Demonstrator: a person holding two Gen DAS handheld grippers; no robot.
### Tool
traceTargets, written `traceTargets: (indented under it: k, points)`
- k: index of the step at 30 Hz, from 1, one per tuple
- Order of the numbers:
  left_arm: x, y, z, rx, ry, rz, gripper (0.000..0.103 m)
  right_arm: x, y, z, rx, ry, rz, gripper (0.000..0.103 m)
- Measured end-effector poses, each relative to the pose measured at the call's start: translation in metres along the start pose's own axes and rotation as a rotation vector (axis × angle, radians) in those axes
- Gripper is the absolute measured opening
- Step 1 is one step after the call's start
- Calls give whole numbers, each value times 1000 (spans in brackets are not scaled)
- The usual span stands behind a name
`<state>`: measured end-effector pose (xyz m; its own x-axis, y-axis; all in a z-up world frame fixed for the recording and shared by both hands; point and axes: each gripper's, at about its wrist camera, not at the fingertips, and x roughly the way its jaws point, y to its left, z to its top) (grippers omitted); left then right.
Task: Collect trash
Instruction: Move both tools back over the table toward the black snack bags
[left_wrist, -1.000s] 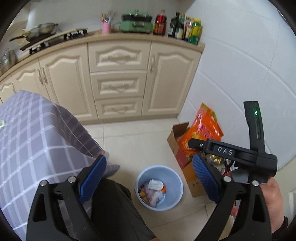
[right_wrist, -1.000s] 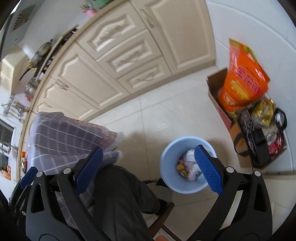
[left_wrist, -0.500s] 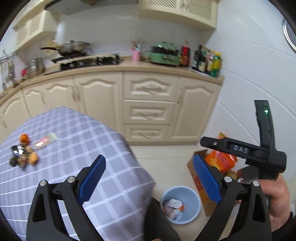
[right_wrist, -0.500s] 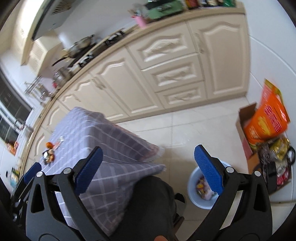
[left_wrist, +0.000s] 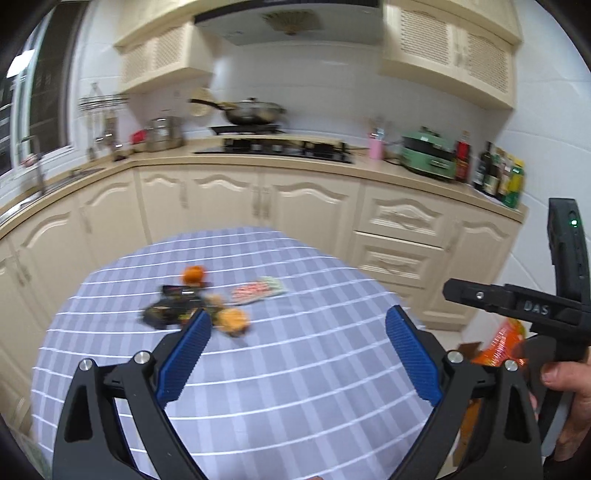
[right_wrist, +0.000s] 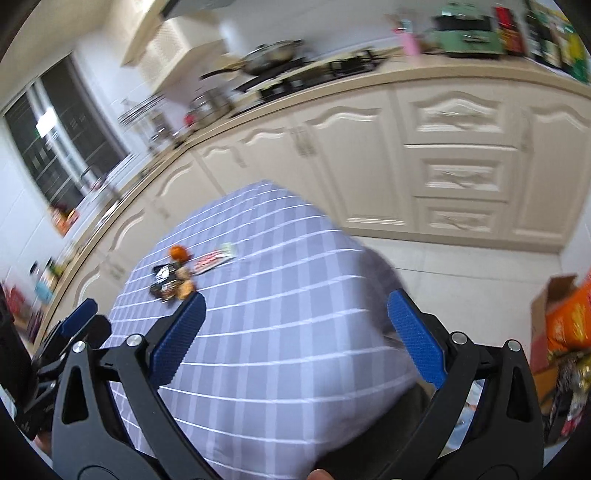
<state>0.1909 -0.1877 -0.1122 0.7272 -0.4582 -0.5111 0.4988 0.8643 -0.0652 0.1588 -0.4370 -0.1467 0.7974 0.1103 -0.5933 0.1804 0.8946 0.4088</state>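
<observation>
**Both hand-held grippers facing the litter on the checked worktop**

The left hand-held gripper (left_wrist: 297, 321) is hovering above the near half of the worktop (left_wrist: 295, 387), its blue pads spread wide and holding nothing. The right hand-held gripper (right_wrist: 295, 314) is likewise gaping and empty, angled from the right side; a hand (left_wrist: 565, 391) is gripping its handle. The trash is lying in a small cluster toward the far left of the lilac checked cloth: a dark crumpled wrapper (left_wrist: 168, 308), an orange peel piece (left_wrist: 232, 320) just beside it, a mandarin (left_wrist: 194, 275) behind, and a flat red-and-white packet (left_wrist: 258, 290) slightly apart to the right.

To do the reach well, I judge it best to take the nearest piece first, coming down steeply so one pad is sliding under the edge rather than dragging the cloth. The thin packet will likely need pinching at a raised corner.

The cloth is draping over the worktop edges. Cream kitchen cabinets (left_wrist: 310, 210) are wrapping around behind, with a wok (left_wrist: 253, 112) on the hob. Both views are motion-blurred.
</observation>
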Motion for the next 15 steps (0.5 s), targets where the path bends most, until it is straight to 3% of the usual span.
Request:
traceTargets:
  k: [7,15]
  points:
    - [-4,75,-4,-62,-7,123,93,44,59,6,-86,40,67,97]
    - [41,148,-19,-52,112,231,93,88,98,6,-143,94,102,97]
